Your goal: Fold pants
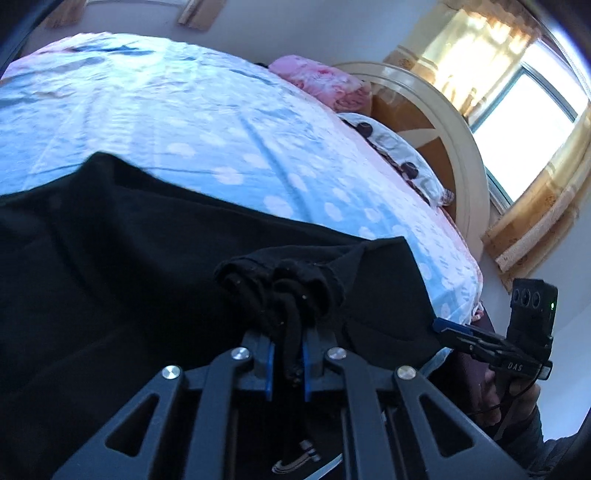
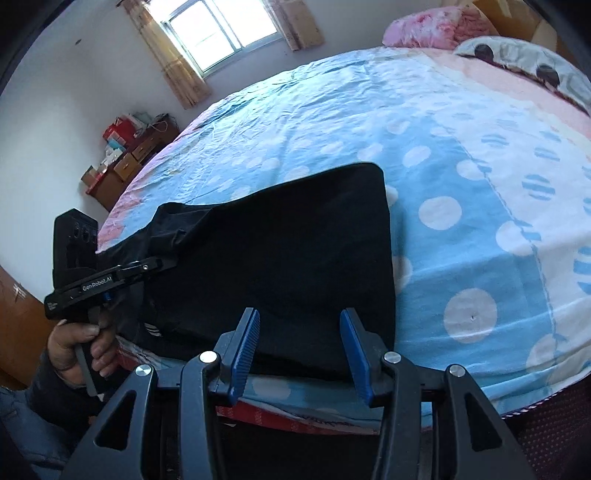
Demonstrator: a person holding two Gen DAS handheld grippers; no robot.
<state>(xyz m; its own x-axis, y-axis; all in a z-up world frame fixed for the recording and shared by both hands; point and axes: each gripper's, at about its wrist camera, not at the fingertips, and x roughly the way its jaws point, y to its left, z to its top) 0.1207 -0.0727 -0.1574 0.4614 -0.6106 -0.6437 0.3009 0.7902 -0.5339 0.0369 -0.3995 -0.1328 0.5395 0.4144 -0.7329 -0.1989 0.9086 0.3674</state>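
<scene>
Left wrist view. Bedroom with a curtained window far off to the right of the jaws. Bed under a blue sheet with white dots, filling the ground beyond the jaws; pink blanket and a patterned pillow at the far end by a curved headboard. Black pants spread just ahead of the jaws and off to their left. Left gripper clamped tight, a bunched edge of the pants pinched between the blue pads, the wad rising right above the fingertips. Right gripper seen to the right of the jaws, at the pants' near corner, held by a hand.

Right wrist view. Same bed, window far ahead and left of the jaws, a cluttered wooden cabinet against the wall. Pants lying folded as a dark rectangle directly ahead of the jaws. Right gripper about half open, blue pads standing apart at the near hem; contact with the cloth not clear, nothing visibly pinched. Left gripper left of the jaws, at the pants' left edge, gripped by a hand.
</scene>
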